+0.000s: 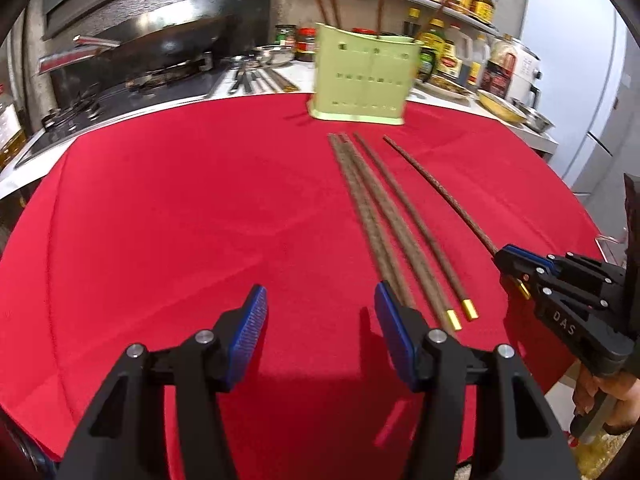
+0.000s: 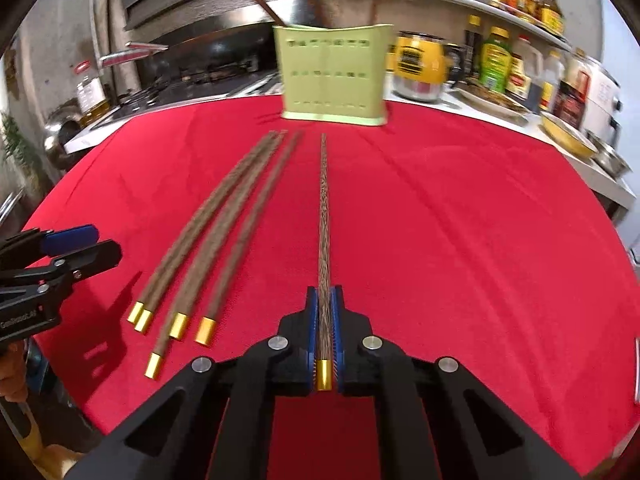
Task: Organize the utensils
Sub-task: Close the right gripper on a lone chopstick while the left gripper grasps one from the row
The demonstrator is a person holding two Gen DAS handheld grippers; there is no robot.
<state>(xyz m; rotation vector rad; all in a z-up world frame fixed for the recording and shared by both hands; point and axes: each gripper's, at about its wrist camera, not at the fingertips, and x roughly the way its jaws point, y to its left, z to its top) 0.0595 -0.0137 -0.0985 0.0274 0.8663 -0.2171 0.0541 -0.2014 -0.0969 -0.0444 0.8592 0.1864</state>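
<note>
Fingers of the right gripper (image 2: 325, 312) sit nearest in the right wrist view, pressed together on a single brown chopstick (image 2: 324, 216) close to its gold-capped end. Its shaft runs straight away over the red cloth (image 2: 480, 260) that covers the table, towards the holder. Whether its far tip rests on the cloth cannot be told.

Just left of it, five loose chopsticks (image 2: 224, 232) lie on the cloth in a loose fan, gold caps nearest, tips drawn close together at the far end. Motion blur softens them, and where they overlap they are hard to separate.

The left gripper (image 1: 320, 328) hovers low over the cloth with its blue-padded fingers apart and nothing between them. In the left wrist view its right finger covers the near ends of some loose chopsticks, so only two gold caps show there. At that view's right edge, part of a hand grips the right gripper's handle.

Beyond the chopstick tips stands a pale green slotted holder (image 2: 334, 76), upright near the cloth's far edge, with three chopsticks (image 1: 332, 0) leaning out of its top; their upper ends are cut off by the frame.

Behind the cloth lie a dark stove with a wok (image 1: 168, 48), metal utensils (image 1: 256, 78), bowls, and crowded sauce bottles and jars (image 2: 504, 60), their labels too blurred to read.
</note>
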